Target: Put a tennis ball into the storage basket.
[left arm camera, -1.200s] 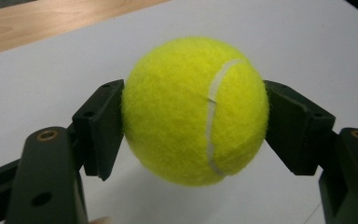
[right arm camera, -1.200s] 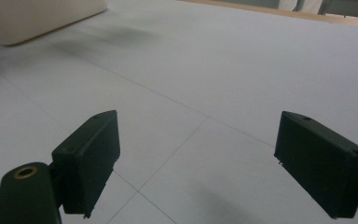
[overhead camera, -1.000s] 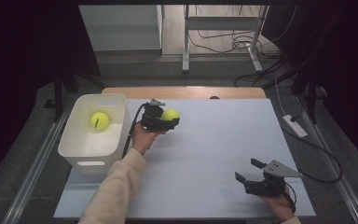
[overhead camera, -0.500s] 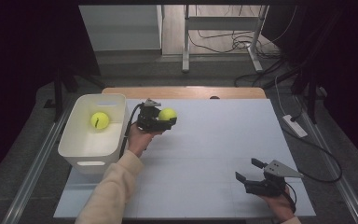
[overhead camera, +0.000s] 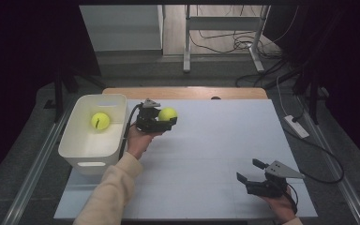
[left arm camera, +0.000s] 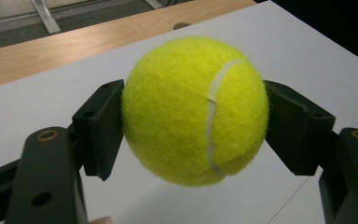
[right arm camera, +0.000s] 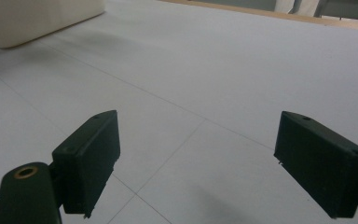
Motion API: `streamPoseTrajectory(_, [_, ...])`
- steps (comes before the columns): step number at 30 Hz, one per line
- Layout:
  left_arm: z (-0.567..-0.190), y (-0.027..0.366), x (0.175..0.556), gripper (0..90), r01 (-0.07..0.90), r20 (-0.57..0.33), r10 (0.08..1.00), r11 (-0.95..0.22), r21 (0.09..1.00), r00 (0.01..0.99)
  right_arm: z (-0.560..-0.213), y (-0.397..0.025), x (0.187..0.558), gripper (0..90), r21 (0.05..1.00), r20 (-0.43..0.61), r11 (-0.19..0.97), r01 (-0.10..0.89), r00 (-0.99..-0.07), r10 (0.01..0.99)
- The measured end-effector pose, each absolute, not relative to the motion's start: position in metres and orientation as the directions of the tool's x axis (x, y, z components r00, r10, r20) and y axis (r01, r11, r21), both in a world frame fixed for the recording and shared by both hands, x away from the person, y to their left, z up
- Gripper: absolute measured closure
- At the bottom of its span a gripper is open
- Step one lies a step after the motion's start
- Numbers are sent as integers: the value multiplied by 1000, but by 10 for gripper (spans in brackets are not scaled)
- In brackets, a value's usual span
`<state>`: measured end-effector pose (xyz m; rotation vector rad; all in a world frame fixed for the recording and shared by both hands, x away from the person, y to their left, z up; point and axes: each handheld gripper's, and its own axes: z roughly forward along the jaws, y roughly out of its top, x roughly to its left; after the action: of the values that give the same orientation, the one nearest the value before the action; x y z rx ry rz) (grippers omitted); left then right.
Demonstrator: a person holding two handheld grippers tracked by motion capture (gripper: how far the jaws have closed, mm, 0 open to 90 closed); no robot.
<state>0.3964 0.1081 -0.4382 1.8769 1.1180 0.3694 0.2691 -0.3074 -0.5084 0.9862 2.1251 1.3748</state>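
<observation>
One tennis ball (left arm camera: 195, 110) sits clamped in the left gripper (overhead camera: 161, 121), upper left; the right gripper (overhead camera: 253, 174), lower right, gapes wide, empty.

Hand-held gripper (right arm camera: 196, 163) jaws apart (nothing between), white table (right arm camera: 223, 70)

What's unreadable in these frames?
- Underside of the held tennis ball: left gripper view, curves out of sight.
- Dark mark on the ball in the tub: high view, too small.
- White tub: right gripper view, blurred, cut by the top edge.
</observation>
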Motion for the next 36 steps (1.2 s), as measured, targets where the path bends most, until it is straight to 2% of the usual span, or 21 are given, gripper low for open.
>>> streamPoseTrajectory(36, [-417, 115, 364, 271, 470, -151, 791, -188, 862, 593, -509, -307, 269, 143, 905, 24, 264, 333, -660, 751])
